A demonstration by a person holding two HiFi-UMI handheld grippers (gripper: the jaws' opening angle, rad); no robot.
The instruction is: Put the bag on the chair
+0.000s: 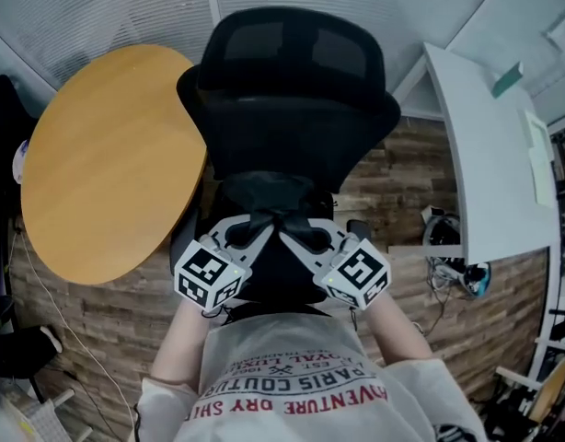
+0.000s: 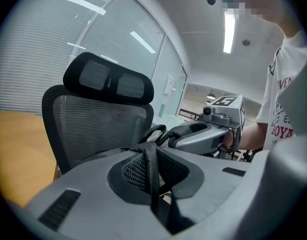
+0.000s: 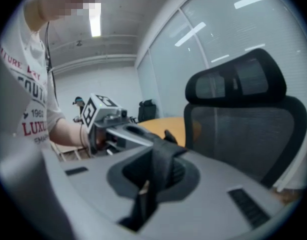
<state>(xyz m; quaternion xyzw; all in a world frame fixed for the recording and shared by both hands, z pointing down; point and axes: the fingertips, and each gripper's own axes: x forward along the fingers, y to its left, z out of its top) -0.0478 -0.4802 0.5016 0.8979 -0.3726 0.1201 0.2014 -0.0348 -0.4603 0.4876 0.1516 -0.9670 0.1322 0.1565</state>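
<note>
A black mesh office chair (image 1: 292,90) stands straight ahead, its headrest (image 2: 108,79) and back (image 3: 243,119) close in front of both grippers. The black bag (image 1: 275,263) hangs between and below the two grippers, over the seat; its body blends with the dark seat. My left gripper (image 1: 264,226) is shut on a black bag strap (image 2: 151,170). My right gripper (image 1: 294,228) is shut on another strap (image 3: 161,168). The jaw tips nearly meet above the bag. Each gripper shows in the other's view: the right gripper (image 2: 203,133), the left gripper (image 3: 116,126).
A round wooden table (image 1: 108,155) sits at the left, close to the chair. A white desk (image 1: 490,155) runs along the right, with cables and gear (image 1: 453,261) on the wood floor under it. Glass walls with blinds stand behind the chair.
</note>
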